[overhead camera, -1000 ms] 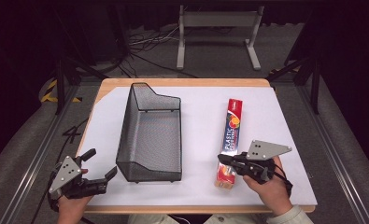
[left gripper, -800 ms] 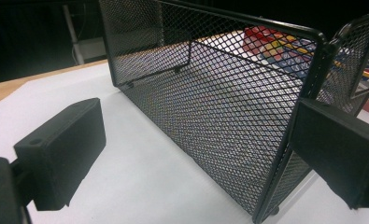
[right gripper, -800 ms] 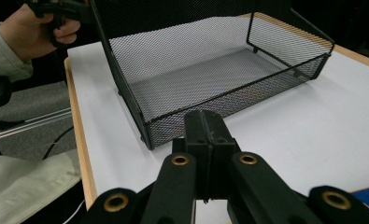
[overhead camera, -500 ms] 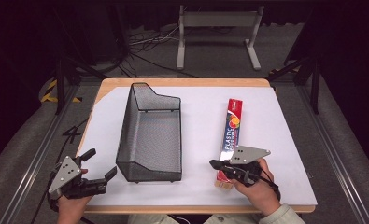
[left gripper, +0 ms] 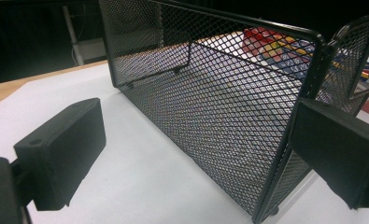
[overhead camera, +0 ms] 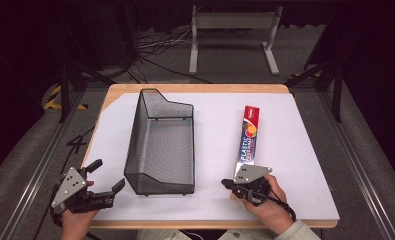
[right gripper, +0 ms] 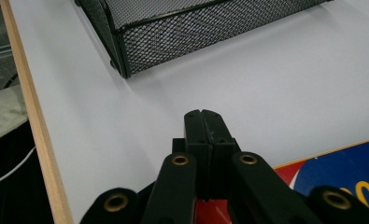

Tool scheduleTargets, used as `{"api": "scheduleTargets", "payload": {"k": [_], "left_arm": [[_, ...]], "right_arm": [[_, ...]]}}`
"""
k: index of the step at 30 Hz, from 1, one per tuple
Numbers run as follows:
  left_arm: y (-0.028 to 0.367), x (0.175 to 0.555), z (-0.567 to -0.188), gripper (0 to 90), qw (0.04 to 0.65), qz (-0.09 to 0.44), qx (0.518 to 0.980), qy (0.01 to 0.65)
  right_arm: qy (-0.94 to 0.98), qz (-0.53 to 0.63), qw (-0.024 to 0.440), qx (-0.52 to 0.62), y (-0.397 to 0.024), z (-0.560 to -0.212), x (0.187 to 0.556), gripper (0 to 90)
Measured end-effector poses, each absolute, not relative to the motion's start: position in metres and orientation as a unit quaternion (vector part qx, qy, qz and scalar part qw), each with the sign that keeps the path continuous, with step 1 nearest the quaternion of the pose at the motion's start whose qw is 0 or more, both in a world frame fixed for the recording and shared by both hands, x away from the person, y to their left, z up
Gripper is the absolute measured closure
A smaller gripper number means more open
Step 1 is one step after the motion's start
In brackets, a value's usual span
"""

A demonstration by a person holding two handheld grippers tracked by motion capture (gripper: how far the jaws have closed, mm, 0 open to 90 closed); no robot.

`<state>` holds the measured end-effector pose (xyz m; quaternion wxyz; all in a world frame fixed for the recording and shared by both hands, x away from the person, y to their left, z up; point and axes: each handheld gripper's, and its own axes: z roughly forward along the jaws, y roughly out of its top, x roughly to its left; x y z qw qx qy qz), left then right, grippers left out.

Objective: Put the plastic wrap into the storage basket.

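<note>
a white surface [overhead camera: 295, 150] with a wooden edge carries things. beyond its far edge a grey metal stand [overhead camera: 232, 35] sits on the floor among black cables [overhead camera: 155, 52]. yellow-black tape [overhead camera: 52, 97] marks the floor at left. rails [overhead camera: 30, 175] flank both sides.

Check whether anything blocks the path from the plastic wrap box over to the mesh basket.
Nothing visible does. Bare white table lies between the plastic wrap box and the mesh basket. The right gripper, shut, sits at the box's near end; the basket's long side wall faces the box.
</note>
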<state>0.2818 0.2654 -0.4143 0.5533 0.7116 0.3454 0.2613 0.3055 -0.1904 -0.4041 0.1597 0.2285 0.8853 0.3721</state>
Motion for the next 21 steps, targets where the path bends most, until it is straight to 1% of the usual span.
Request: {"api": "scheduleTargets", "payload": {"k": [7, 16, 19, 21], "left_arm": [[0.265, 0.282, -0.414, 4.7, 0.552, 0.261, 0.714, 0.344], [0.266, 0.281, -0.415, 4.7, 0.556, 0.260, 0.710, 0.346], [0.266, 0.281, -0.414, 4.7, 0.556, 0.260, 0.709, 0.347], [0.267, 0.281, -0.414, 4.7, 0.555, 0.260, 0.709, 0.348]], "right_arm": [[0.896, 0.346, 0.146, 0.235, -0.188, -0.409, 0.309, 90.0], [0.906, 0.319, 0.149, 0.237, -0.185, -0.403, 0.307, 90.0], [0.909, 0.308, 0.143, 0.241, -0.187, -0.399, 0.306, 90.0], [0.912, 0.299, 0.131, 0.250, -0.190, -0.397, 0.307, 90.0]]}}
